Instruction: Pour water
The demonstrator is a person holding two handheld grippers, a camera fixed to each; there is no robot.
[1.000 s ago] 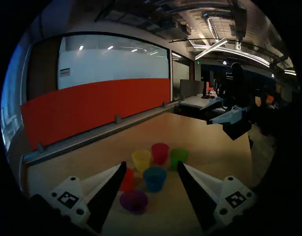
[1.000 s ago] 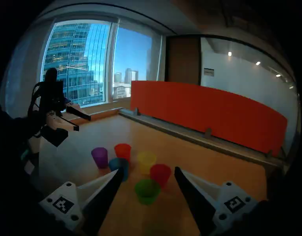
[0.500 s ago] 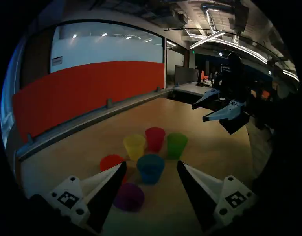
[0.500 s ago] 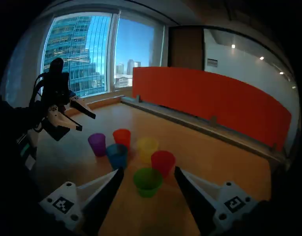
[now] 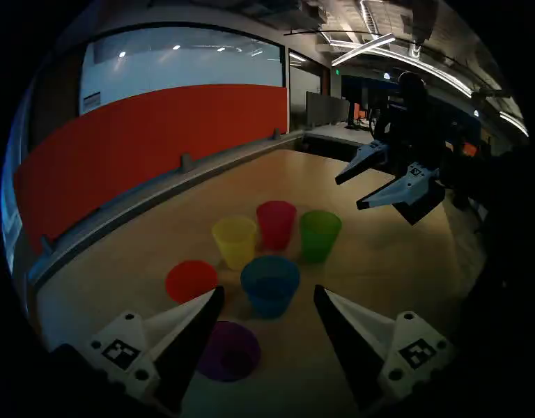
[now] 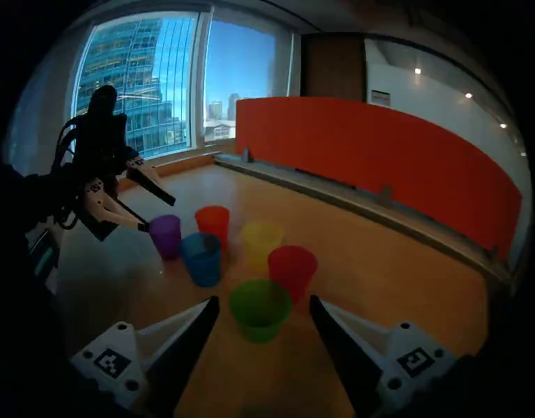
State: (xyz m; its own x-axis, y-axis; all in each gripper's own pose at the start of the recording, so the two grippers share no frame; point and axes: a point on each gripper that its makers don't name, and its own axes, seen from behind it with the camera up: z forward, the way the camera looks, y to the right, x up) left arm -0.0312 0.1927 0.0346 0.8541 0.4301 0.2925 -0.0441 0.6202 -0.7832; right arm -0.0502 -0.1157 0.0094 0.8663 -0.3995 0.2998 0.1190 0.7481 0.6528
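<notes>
One blue cup (image 5: 270,285) | ahead of left claw (image 5: 267,291) | claw spread

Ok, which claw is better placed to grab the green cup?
Right. The green cup sits just ahead of the open right claw, centred between its fingers. From the left claw, the blue cup is nearest and green stands farther back.

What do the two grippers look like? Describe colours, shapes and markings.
Both the left gripper and right gripper have two long wedge-shaped fingers, white outside, black on the inner faces, tapering to points. Each finger base carries a square black-and-white marker. Farther off, dark cables loop behind the left gripper.
</notes>
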